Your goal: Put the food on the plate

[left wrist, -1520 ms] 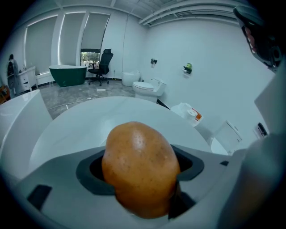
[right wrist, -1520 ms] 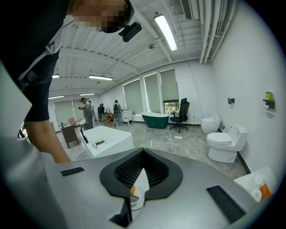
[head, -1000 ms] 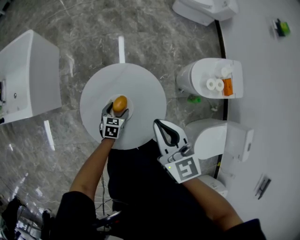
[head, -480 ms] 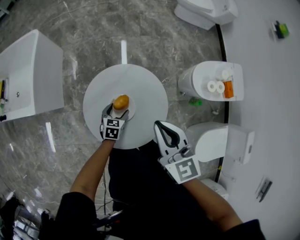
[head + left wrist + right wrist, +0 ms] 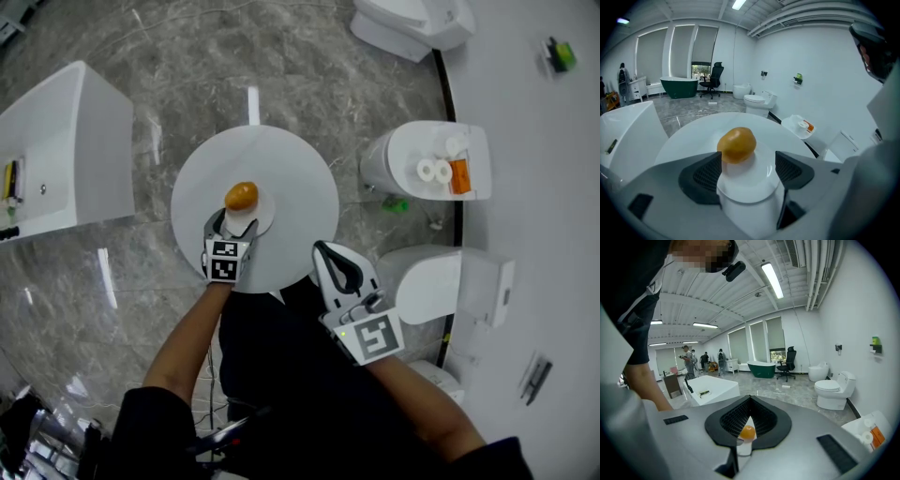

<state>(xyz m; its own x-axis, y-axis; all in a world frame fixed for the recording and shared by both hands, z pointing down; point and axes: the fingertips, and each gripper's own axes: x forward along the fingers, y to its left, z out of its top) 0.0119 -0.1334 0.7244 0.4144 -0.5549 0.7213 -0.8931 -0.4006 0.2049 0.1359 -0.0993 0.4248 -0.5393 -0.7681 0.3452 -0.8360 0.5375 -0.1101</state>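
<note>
Your left gripper [image 5: 232, 223] had drawn back a little from the food [image 5: 242, 196] since a second earlier, so a wider gap showed between its marker cube and the orange lump. The food sat on the small white plate [image 5: 265, 214], toward the plate's far side, and the plate rested near the middle of the round white desk [image 5: 300, 178].

In the left gripper view, your left gripper [image 5: 747, 164] had its jaws spread apart and gripping nothing. The near part of the plate [image 5: 750, 187] lay between the two dark pads, and the food [image 5: 736, 145] sat just beyond them, clear of both.

Your right gripper [image 5: 322, 248] hung over the desk's near edge on your right, well apart from the plate. In the right gripper view its jaws [image 5: 750, 397] were clenched, tips meeting, with nothing held. Through the opening below the tips you could see the food [image 5: 747, 432] on the plate [image 5: 744, 446] farther off.

Grey marble floor [image 5: 187, 56] lay around the desk.
</note>
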